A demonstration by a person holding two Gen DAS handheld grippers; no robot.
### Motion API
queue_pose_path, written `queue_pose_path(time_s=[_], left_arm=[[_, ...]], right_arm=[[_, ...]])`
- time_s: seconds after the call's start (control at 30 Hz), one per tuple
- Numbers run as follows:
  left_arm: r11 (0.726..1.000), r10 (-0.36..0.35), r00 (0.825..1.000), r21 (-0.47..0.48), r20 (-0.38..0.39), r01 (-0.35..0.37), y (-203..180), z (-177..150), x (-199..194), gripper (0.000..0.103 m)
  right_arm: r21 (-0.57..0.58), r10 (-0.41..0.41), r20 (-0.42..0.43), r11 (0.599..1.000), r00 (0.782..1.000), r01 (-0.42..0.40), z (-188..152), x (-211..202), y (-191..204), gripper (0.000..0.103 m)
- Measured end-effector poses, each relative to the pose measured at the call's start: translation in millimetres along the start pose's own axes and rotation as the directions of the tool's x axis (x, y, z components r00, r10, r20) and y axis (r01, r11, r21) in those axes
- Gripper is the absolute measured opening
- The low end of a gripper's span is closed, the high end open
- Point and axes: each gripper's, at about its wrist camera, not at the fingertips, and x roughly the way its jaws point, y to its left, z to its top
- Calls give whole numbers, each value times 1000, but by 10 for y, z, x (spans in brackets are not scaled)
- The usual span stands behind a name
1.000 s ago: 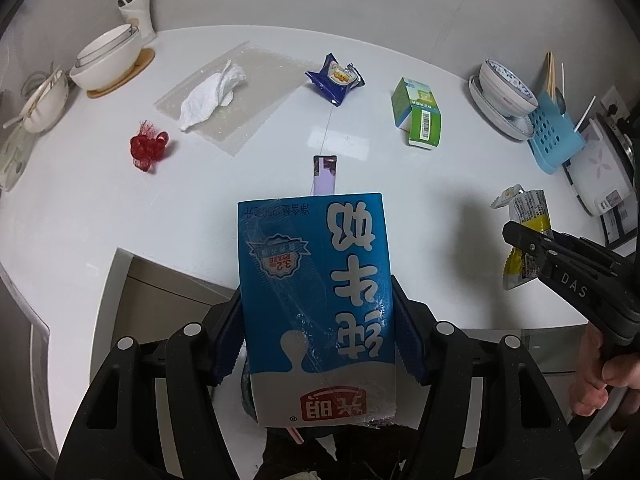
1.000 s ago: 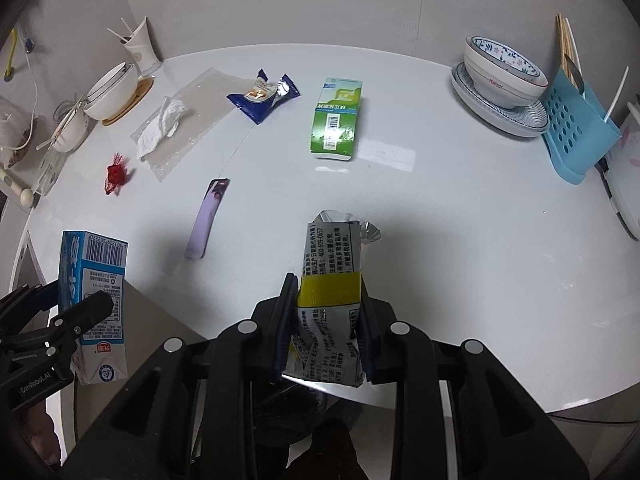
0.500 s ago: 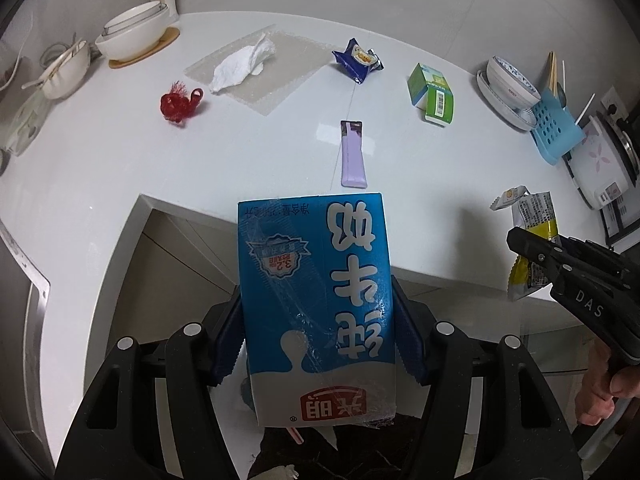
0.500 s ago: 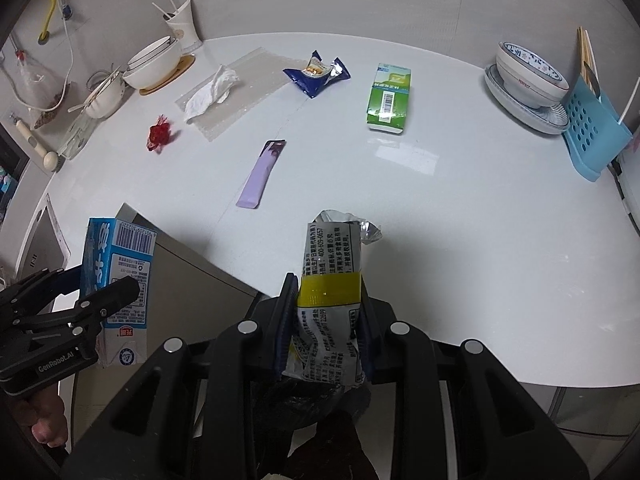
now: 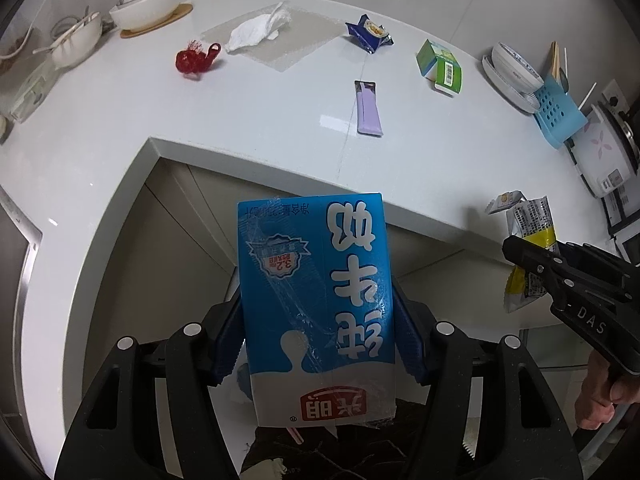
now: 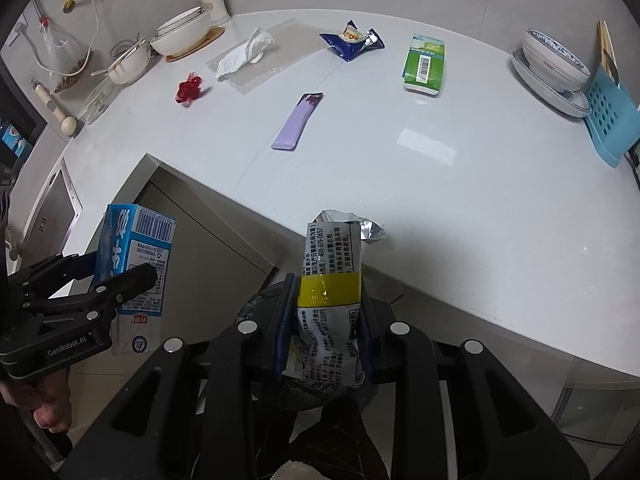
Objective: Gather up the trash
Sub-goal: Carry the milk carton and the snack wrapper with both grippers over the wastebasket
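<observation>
My left gripper is shut on a blue and white milk carton, held off the white counter's front edge above the floor. The carton and the left gripper also show low on the left in the right wrist view. My right gripper is shut on a crumpled silver wrapper with a yellow band, also past the counter edge. In the left wrist view that wrapper hangs at the right in the right gripper. A dark bin with rubbish lies below.
Left on the white counter are a purple sachet, a green carton, a blue snack bag, a crumpled tissue on a clear sheet and a red net. Bowls stand back left, dishes and a blue rack right.
Both grippers have drawn back from over the counter to past its front edge and sunk a little, each still holding its item. The counter's trash has not moved.
</observation>
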Motion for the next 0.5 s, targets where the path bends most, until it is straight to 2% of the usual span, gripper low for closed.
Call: queue_pose_path(time_s=[0.5], left_arm=[[1000,12,1000,-1,-20,-12,164,-374,351,62]], right_arm=[[-102,14,-38,995,999,-17,-275,300,204,26]])
